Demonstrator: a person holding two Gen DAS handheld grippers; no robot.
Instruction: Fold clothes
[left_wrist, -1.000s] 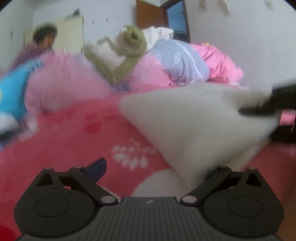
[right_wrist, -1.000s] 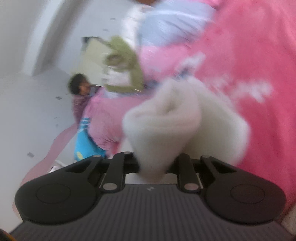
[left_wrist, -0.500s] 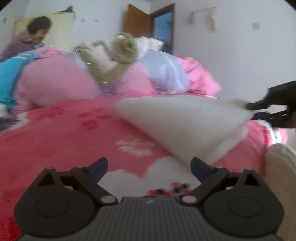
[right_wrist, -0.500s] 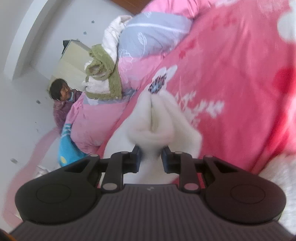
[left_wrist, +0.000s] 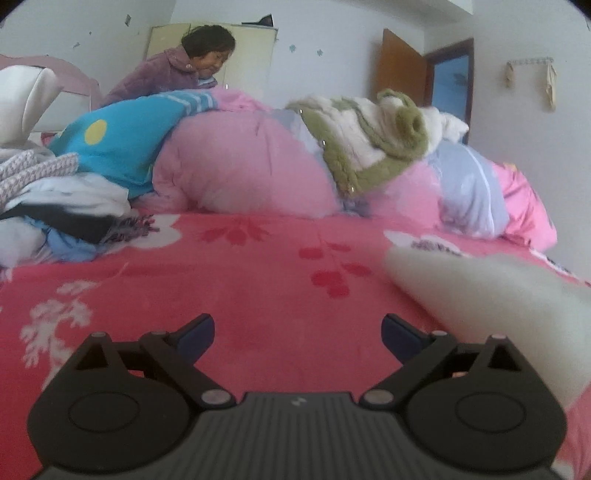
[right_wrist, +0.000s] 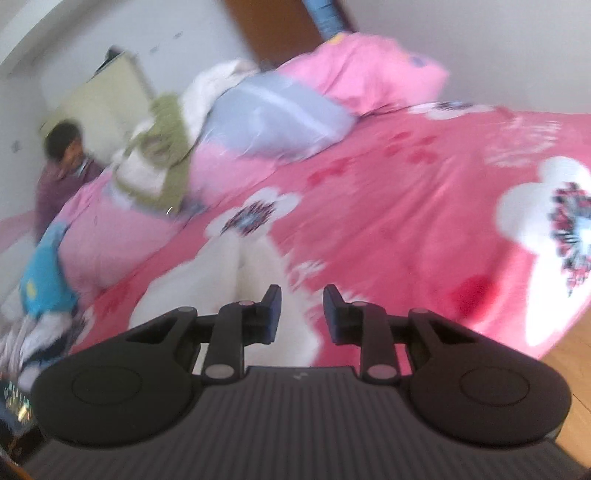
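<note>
A folded white fleece garment (left_wrist: 495, 295) lies on the pink flowered bed cover (left_wrist: 258, 280), to the right of my left gripper (left_wrist: 297, 332). That gripper is open and empty, low over the cover. In the right wrist view the same garment (right_wrist: 221, 288) lies just left of and under my right gripper (right_wrist: 301, 308), which is open and empty, its left finger over the garment's edge.
A heap of unfolded clothes (left_wrist: 55, 199) lies at the bed's left. Rolled pink and blue quilts (left_wrist: 236, 166) with a green-and-white garment (left_wrist: 365, 144) on top line the far side. A person (left_wrist: 184, 66) stands behind them. The wood floor (right_wrist: 569, 373) shows beyond the bed's right edge.
Both grippers let go of the white garment and it now lies on the bed. The left gripper swung left and away from it; the right gripper opened and pulled back.
</note>
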